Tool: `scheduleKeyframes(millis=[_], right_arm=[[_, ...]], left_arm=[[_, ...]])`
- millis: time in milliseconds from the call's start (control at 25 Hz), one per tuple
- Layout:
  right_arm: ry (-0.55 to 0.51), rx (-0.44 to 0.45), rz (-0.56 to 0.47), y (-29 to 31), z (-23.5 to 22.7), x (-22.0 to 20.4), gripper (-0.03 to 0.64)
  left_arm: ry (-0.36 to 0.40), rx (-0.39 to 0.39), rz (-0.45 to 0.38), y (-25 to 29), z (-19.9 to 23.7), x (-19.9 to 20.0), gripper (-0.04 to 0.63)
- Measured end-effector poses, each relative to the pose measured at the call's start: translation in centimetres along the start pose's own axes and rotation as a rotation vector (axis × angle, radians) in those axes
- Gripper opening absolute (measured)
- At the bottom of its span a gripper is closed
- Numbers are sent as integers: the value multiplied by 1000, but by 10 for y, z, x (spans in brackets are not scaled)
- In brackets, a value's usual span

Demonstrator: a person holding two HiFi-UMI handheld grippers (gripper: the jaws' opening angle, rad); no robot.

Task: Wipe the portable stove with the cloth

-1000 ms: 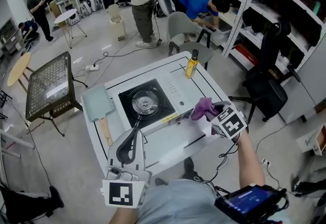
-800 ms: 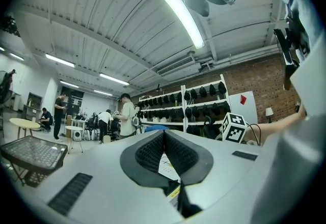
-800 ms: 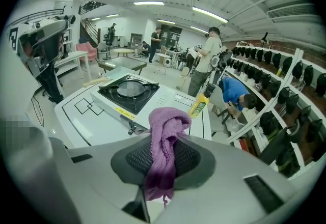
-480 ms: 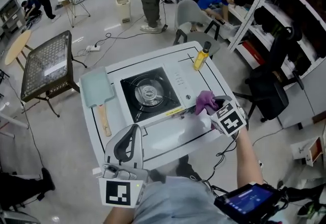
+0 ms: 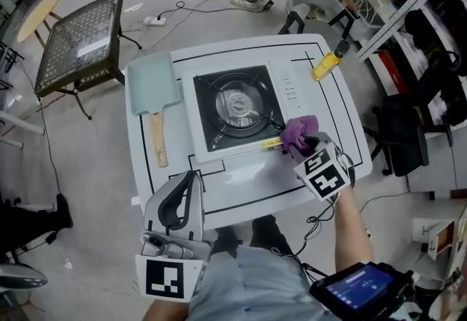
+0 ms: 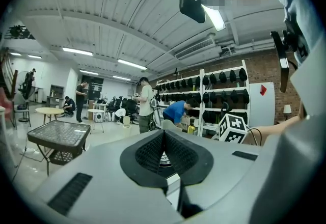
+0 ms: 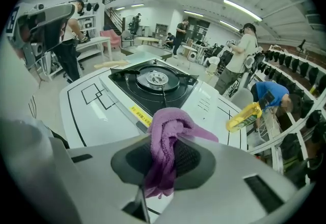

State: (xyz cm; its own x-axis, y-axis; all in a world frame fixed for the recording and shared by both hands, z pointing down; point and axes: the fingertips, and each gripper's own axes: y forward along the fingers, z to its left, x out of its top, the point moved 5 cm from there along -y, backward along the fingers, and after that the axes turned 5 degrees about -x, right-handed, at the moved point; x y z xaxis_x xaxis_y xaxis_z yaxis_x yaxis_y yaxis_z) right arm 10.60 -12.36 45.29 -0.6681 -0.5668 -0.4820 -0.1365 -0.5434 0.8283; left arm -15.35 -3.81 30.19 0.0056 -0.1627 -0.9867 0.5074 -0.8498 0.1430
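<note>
Your right claw has come down to the portable stove's near corner, pinching the cloth.
Soft, light, floppy: keep hold of its bunched middle; your left claw is closed, empty.

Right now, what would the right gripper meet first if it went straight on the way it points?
Probably the stove, near its front edge: the right gripper, shut on the cloth, aims there, cloth leading.

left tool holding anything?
No, the left tool has its jaws closed together with nothing between them; the purple cloth is in the right tool.
</note>
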Motion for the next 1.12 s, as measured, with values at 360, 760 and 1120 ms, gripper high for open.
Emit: scheduleKeyframes(millis=[360,760,1120], right_arm=[[-17,3,0,2,16,7,104],[-26,38,-20,2,47,22,104],[-58,69,-39,5,73,48,104]], left_arm=[[-55,27,10,-13,10,-10,18],[-52,49,-10,-34,23,-10,18],[-72,95,-6,-57,41,-12,18]])
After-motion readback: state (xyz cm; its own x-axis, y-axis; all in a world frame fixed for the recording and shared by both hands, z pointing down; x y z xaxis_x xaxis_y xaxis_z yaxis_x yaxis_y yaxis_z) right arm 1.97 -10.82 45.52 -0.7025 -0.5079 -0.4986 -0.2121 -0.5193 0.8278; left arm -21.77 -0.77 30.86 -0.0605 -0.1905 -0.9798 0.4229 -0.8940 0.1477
